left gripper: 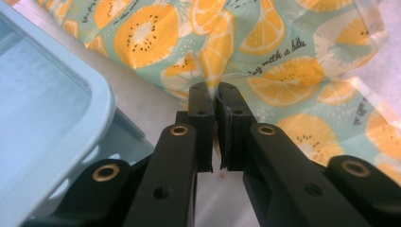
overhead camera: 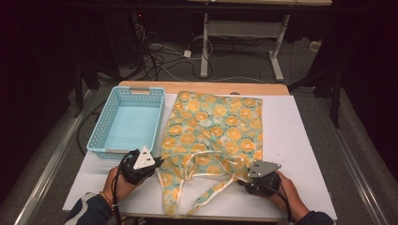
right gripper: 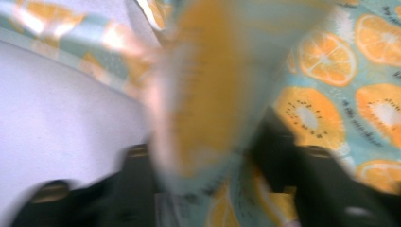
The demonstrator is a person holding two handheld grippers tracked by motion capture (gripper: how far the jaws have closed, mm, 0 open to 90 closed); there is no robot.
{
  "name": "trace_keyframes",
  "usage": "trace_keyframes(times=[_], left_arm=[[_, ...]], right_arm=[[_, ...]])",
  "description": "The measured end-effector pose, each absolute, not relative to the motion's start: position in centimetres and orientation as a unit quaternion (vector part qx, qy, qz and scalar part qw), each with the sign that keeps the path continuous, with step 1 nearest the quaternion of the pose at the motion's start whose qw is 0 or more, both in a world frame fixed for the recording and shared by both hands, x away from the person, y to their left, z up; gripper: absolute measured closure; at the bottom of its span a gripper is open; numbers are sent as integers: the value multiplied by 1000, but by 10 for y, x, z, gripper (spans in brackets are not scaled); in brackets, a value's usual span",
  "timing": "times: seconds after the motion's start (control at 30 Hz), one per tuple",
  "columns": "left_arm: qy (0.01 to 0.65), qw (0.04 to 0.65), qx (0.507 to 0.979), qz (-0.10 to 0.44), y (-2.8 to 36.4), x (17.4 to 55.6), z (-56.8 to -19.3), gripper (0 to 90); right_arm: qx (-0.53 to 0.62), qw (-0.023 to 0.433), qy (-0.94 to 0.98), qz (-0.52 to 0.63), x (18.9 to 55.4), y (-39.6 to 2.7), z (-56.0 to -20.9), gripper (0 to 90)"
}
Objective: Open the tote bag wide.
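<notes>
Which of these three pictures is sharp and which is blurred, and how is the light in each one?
High view: the white table is lit and fairly sharp, the room behind it dark. Left gripper view: sharp on the fruit-print bag and the left gripper, evenly lit; the blue basket is slightly soft. Right gripper view: strongly smeared, with a bag strap out of focus close to the lens.

The cloth bag (overhead camera: 213, 129) is pale mint green, printed all over with orange and yellow citrus slices, some with white centres and small dark seeds, and with thin lines of dark script between the fruit. Its handles (overhead camera: 206, 180) carry the same print with cream edging. The basket (overhead camera: 126, 121) is light blue with a lattice of small holes in its walls. The table (overhead camera: 295, 140) is white with a light wood far edge. Both grippers, left (overhead camera: 157, 162) and right (overhead camera: 248, 180), are black with grey plates on top.
</notes>
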State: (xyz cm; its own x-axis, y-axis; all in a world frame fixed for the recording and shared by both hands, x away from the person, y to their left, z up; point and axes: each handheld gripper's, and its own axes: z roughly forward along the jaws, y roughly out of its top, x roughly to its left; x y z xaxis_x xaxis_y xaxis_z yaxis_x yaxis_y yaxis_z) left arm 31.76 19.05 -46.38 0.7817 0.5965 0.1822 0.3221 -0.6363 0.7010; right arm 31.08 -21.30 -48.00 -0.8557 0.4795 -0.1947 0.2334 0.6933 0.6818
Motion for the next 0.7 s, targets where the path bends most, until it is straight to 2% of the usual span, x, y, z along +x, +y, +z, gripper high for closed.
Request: trace_keyframes(times=[0.03, 0.07, 0.1, 0.13, 0.17, 0.2, 0.23, 0.3, 0.57, 0.7], left_arm=[[262, 339, 880, 204, 192, 317, -465, 823], [262, 339, 880, 204, 192, 317, -465, 777], [265, 336, 879, 209, 192, 318, -465, 690], [268, 330, 879, 215, 192, 318, -467, 690], [266, 329, 881, 214, 192, 318, -468, 552], [264, 329, 882, 210, 192, 317, -469, 552], [260, 332, 885, 199, 189, 317, -471, 452], [258, 327, 888, 197, 183, 317, -474, 358], [229, 329, 898, 181, 180, 314, -475, 339], [214, 334, 900, 181, 178, 310, -472, 367]], right_arm=[[193, 195, 905, 326, 311, -212, -479, 815], [193, 195, 905, 326, 311, -212, -479, 815], [193, 204, 905, 319, 312, -212, -476, 887], [193, 204, 905, 319, 312, -212, -476, 887], [190, 204, 903, 327, 313, -214, -473, 897], [190, 204, 903, 327, 313, -214, -473, 897], [191, 209, 903, 324, 312, -215, -470, 899], [191, 211, 901, 327, 311, -216, -469, 900], [195, 226, 893, 338, 309, -222, -459, 900], [205, 237, 884, 347, 309, -229, -453, 900]])
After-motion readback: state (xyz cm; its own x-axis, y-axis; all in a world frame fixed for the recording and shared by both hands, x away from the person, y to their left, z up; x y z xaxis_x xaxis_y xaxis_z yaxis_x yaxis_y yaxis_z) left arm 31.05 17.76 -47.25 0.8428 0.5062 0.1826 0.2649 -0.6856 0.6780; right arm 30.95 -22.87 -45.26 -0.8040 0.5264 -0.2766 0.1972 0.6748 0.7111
